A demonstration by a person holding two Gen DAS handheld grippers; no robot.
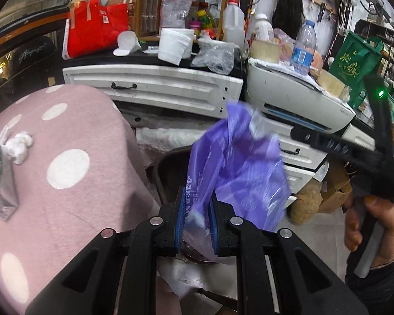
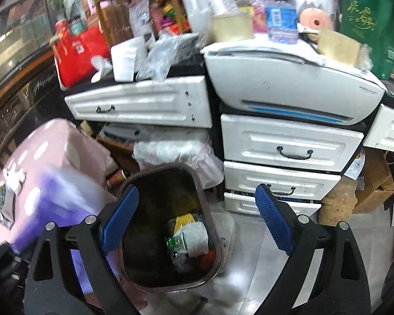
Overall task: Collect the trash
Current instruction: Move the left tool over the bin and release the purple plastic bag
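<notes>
In the left wrist view, the left gripper (image 1: pixel 197 218) sits at the bottom centre, its blue pads closed tight on a crumpled purple plastic bag (image 1: pixel 236 162) that billows up and to the right, probably held ready to take trash. At the right edge, a hand (image 1: pixel 373 225) grips the other tool's handle.

In the right wrist view, the right gripper (image 2: pixel 197 220) is spread wide and holds nothing. Between its blue pads, lower centre, stands a dark bin (image 2: pixel 170 225) with wrappers and scraps (image 2: pixel 189 236) in its bottom. At left, white tissues (image 2: pixel 13 178) and a packet (image 2: pixel 4 207) lie on a pink dotted cover (image 2: pixel 52 144), likely trash to collect.
</notes>
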